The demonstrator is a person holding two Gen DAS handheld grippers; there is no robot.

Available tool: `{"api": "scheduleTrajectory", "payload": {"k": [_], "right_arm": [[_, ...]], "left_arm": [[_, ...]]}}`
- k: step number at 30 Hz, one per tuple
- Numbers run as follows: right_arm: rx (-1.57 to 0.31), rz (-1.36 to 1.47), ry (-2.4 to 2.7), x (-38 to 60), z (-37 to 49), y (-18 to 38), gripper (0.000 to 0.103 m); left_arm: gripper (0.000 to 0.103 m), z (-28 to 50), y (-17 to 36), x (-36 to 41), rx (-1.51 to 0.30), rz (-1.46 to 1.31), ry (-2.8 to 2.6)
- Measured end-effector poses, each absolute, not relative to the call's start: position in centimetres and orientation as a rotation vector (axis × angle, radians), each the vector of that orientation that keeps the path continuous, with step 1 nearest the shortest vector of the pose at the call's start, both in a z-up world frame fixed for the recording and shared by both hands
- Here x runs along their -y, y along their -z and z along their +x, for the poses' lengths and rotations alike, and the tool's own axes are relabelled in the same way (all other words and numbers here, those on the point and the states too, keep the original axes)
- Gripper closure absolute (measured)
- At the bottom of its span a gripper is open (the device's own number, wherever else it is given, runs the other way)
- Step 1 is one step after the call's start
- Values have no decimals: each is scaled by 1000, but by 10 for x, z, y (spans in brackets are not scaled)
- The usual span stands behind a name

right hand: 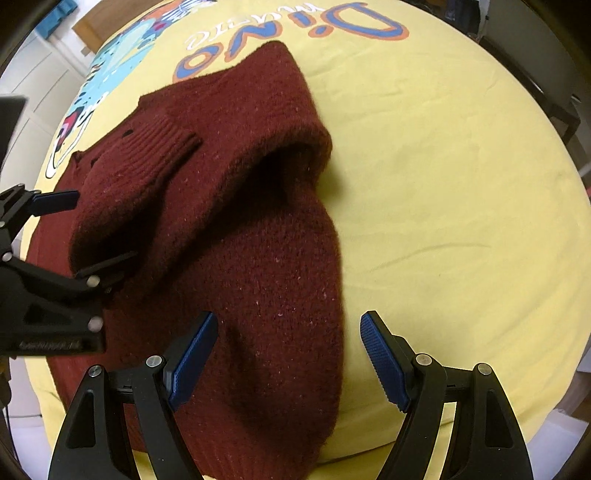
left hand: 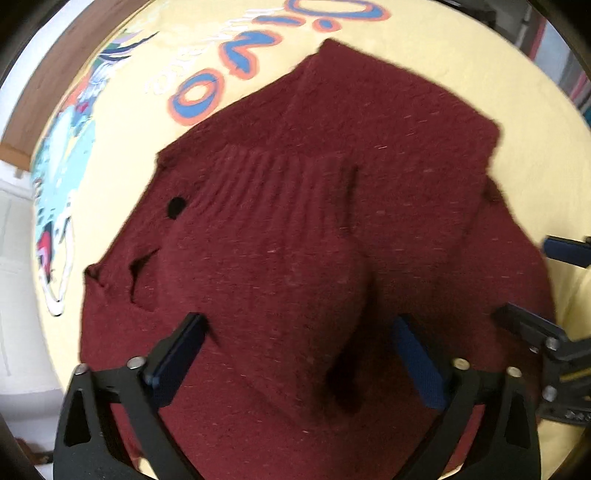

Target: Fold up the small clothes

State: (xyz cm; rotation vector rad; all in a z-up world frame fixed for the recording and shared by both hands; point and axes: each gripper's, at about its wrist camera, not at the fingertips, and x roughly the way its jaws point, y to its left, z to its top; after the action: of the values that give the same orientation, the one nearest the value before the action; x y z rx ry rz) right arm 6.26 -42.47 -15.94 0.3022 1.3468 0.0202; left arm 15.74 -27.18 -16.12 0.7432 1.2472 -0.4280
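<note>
Yellow printed cloth over the work surface, in a dim room

A pale yellow sheet (right hand: 461, 177) covers the whole surface, lightly creased, with big blue letters (right hand: 354, 22) edged in orange reading "Dino" and a cartoon print (left hand: 62, 155) in teal, red and white beside them. Beyond the sheet's far edge a brown wooden board (left hand: 55, 70) runs at a slant. White panelled cabinet doors (right hand: 40, 85) stand on the left. On the right, past the sheet's edge, dark furniture (right hand: 546, 88) is seen, too shadowed to tell what it is, and in the left wrist view some coloured upright strips (left hand: 576, 85), blurred. The light is soft and even, with gentle shadows.
</note>
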Motion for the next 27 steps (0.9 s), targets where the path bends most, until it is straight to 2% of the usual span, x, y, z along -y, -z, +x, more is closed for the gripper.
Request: {"api": "scheduleTrajectory", "payload": {"k": [1, 2, 3, 4, 16, 27], "right_arm": [[-1351, 301, -21, 423, 64, 161, 22], [-1355, 298, -21, 423, 63, 162, 23], [-1357, 296, -22, 422, 63, 163, 23], [-1358, 295, -22, 421, 64, 163, 23], [-1369, 305, -20, 415, 63, 169, 22], [-1365, 272, -19, 405, 61, 166, 22]], "left_arm": [[41, 161, 164, 269, -1258, 743, 417], [52, 166, 167, 263, -1285, 720, 416], [71, 171, 168, 254, -1315, 675, 419], [80, 175, 167, 246, -1322, 641, 418], [81, 168, 132, 116, -1254, 232, 363], [80, 174, 183, 56, -1345, -58, 260]]}}
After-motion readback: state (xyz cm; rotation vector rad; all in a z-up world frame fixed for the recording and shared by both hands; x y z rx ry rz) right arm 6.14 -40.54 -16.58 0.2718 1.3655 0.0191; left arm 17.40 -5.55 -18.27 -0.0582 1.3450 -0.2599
